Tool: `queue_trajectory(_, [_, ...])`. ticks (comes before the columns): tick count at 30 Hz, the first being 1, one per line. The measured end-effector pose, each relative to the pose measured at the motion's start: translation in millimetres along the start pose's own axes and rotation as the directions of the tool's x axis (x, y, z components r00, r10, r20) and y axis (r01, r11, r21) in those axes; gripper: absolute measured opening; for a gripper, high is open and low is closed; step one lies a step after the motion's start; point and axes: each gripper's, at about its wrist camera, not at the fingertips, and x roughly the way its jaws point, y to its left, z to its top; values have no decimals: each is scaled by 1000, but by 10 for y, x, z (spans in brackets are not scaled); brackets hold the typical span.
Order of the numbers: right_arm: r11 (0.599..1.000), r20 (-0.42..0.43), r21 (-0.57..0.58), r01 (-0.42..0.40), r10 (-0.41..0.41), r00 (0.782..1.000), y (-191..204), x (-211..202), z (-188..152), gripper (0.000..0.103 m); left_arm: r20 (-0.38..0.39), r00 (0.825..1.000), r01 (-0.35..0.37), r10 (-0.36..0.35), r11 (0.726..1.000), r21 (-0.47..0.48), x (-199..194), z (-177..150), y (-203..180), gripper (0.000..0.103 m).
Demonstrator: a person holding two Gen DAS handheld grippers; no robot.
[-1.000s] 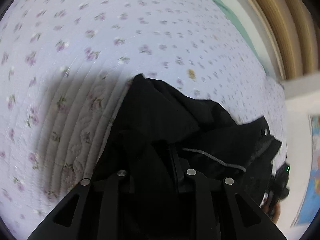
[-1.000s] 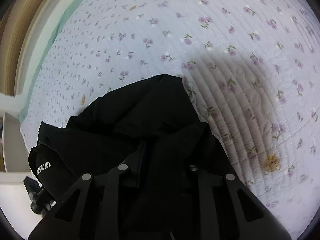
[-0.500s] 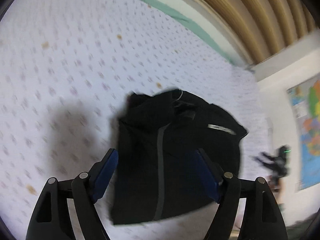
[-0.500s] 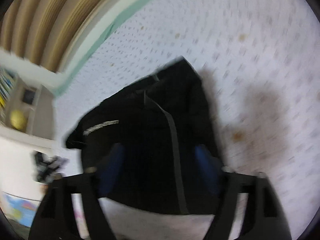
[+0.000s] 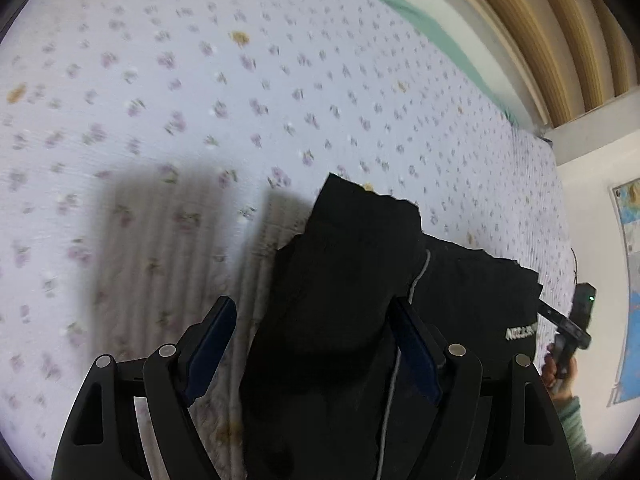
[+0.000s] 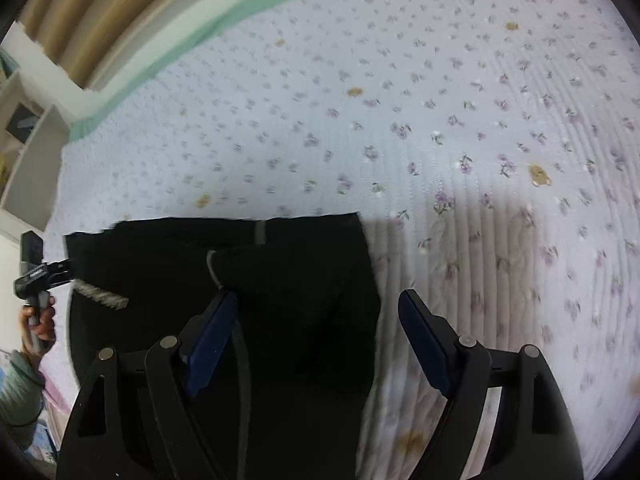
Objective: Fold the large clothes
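A black garment lies folded in a compact heap on the floral quilt; white lettering shows at its right side. My left gripper is open, its blue pads on either side of the garment's near part, holding nothing. In the right wrist view the same garment lies flat with a straight far edge. My right gripper is open over its right edge, holding nothing. Each gripper shows at the edge of the other's view, the right and the left.
The quilt covers a bed that reaches to a green-edged border and a wooden headboard. A white shelf stands at the left. A map hangs on the right wall.
Both grippers were shut on the garment a second ago. They opened, let it drop onto the quilt, pulled back, and now hover close over it again.
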Motion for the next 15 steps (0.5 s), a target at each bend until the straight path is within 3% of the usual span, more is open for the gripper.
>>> queue_trajectory(1, [1000,-14,17,-17,18,1000,-23,78,14,84,-2,1000,15,-15,1000,-17,52,18,19,79])
queue_trajectory(3, [1000,-9,26,-16,16,1000,4,126,-5,56,19,1000,14,-14,999,-39,54,15,4,53])
queue_trajectory(4, [1000,13,8,28,-29,1000,73,75,-35,34,19,1000,-5,5,999,-39,39,-1,-22,37])
queue_trajectory(7, [987,133,-42,158,-151,979,342,-227,-157,26,75,996,-50,53,998,-33,-159,-84,-148,19])
queue_trajectory(10, [959,232,-85,269,-244,942,645,-545,-194,22,154,986,-59,62,998,-24,-469,-123,-332,14])
queue_trajectory(13, [932,299,-113,343,-298,907,853,-755,-12,18,227,972,-54,53,999,0,-720,12,-509,12])
queue_trajectory(15, [924,298,-116,365,-318,900,860,-708,143,18,245,967,-70,65,997,14,-721,151,-575,11])
